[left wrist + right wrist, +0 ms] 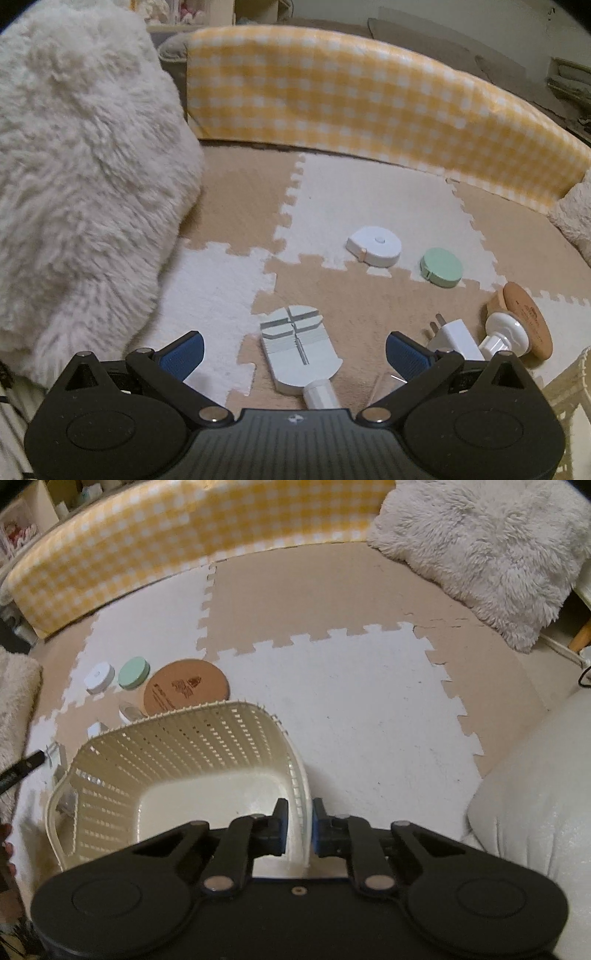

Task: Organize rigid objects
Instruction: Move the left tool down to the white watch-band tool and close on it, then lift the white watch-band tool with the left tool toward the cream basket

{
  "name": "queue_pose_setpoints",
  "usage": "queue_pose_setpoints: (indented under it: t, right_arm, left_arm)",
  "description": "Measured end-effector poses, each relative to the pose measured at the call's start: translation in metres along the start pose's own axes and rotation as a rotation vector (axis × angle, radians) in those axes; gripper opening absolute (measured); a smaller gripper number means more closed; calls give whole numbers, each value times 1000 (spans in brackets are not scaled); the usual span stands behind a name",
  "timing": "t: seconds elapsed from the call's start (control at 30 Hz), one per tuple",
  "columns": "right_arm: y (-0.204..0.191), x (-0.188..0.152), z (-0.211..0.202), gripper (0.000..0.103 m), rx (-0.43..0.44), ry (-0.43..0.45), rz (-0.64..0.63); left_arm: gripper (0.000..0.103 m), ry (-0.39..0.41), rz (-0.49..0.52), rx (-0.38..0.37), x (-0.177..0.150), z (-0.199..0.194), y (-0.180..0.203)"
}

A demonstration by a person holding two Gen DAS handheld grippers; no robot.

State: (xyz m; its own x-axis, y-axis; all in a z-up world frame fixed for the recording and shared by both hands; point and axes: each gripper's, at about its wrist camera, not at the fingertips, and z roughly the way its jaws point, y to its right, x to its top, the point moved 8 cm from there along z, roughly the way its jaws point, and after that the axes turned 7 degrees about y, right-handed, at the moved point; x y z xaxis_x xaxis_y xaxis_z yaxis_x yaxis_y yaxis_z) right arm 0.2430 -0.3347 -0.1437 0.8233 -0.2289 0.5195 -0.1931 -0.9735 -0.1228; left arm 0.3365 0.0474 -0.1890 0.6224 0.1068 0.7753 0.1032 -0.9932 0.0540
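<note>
Puzzle foam mat (354,295), tape measures (375,245), possibly charger (456,338), basket (177,746)

The left wrist view sits low over the foam mat (369,199), facing the yellow gingham bumper (332,103). The right wrist view looks down from higher. Both share the mat, bumper, and green disc (441,267).

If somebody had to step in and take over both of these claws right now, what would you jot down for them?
Left gripper: open, fingers either side of the pale blue tool on the mat, not yet gripping.
Right gripper: shut on the cream basket wall.
Basket: nothing visible inside.
Still on the mat: white round case, green round case, wooden disc, white plug, white knob.
Left: everything into the basket.
</note>
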Motion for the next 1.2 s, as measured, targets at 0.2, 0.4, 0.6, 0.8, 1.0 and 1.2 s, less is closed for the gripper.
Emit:
queue_pose_setpoints:
  t: [0.2, 0.4, 0.6, 0.8, 1.0, 1.2]
  right_arm:
    - [1, 0, 1, 8, 12, 5, 28]
    - [1, 0, 1, 8, 15, 9, 31]
    - [2, 0, 1, 8, 21, 7, 40]
    - [2, 0, 1, 8, 21, 7, 40]
    - [2, 0, 2, 8, 19, 7, 40]
    - [2, -3, 5, 8, 17, -10, 42]
  left_arm:
    - [103, -39, -7, 15, -7, 17, -2]
    - [103, -81, 12, 25, -18, 21, -6]
    - [92, -90, -18, 47, -22, 20, -14]
    - [75, -87, -46, 3, -21, 19, -11]
    - [49, -86, -24, -58, -22, 18, 2]
    - [48, -81, -3, -51, -24, 15, 2]
